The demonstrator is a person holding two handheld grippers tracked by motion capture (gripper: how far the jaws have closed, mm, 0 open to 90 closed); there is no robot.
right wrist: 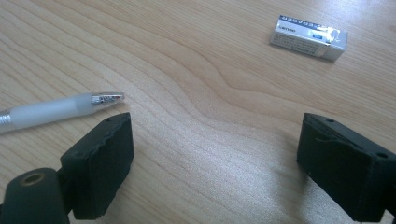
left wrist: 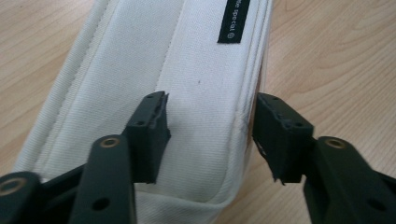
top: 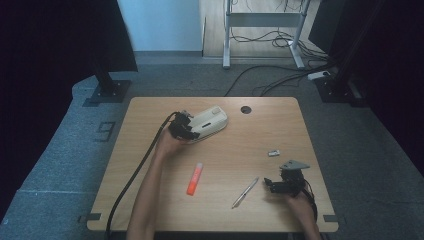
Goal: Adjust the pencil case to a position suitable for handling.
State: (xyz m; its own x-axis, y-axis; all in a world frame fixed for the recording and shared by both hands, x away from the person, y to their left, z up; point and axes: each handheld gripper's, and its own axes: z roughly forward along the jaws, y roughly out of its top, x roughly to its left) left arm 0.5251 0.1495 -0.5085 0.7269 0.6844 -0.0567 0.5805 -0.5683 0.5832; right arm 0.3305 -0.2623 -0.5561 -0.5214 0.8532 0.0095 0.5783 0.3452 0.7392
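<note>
- Closing in on the white pencil case (left wrist: pixel 187 93), the left tool (left wrist: pixel 210 135) has one jaw resting on top of the cloth and the other jaw just past the case's side edge.
- Its jaws are part way apart. I cannot tell if they are pinching the cloth yet.
- The case lies flat on the worktop (top: pixel 250 145), right under and ahead of this tool.
- The right tool (right wrist: pixel 215 158) has its jaws wide apart with nothing between them, low over the wood.
- A pen (right wrist: pixel 56 112) lies just past its left jaw. A small eraser (right wrist: pixel 308 37) lies farther ahead, toward its right jaw.
- What could go wrong: the left tool might grab only a thin fold of cloth, so the case could slip out when lifted.
- The jaw on top might push the soft case sideways instead of holding it.
- Count: one pencil case, one pen, one eraser, one orange marker (top: pixel 195 179), two tools.
</note>
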